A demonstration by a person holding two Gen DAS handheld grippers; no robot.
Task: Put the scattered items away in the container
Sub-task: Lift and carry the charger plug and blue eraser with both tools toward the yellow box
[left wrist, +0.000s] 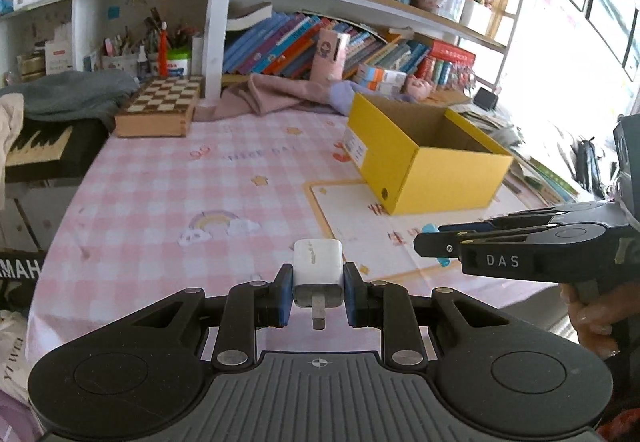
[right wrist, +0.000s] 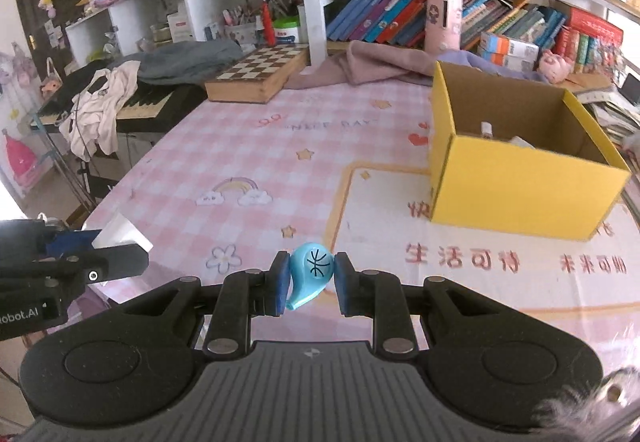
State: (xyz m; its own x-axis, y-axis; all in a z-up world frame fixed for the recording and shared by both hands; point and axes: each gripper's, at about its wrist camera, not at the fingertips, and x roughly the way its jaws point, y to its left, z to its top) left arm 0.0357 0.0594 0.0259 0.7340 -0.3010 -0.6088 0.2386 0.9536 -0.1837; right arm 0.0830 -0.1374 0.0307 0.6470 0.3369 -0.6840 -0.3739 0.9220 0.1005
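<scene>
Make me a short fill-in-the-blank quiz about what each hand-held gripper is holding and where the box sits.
1. The left hand-held gripper is shut on a white ____.
2. The teardrop-shaped item in the right hand-held gripper is coloured ____.
3. The open cardboard box on the tablecloth is ____ on the outside.
4. A wooden ____ board lies beside the pink cloth.

Missing words: charger plug; blue; yellow; chess

- table [right wrist: 248,162] under my fingers wears a pink checked cloth with rainbow, stars, red lettering
- yellow cardboard box [right wrist: 516,190] sits open on it, right side, on the cream panel
- wooden chessboard box [right wrist: 256,76] at far edge, left of the white post
- crumpled mauve cloth [right wrist: 372,68] lies just beside the chessboard; behind the yellow box
</scene>
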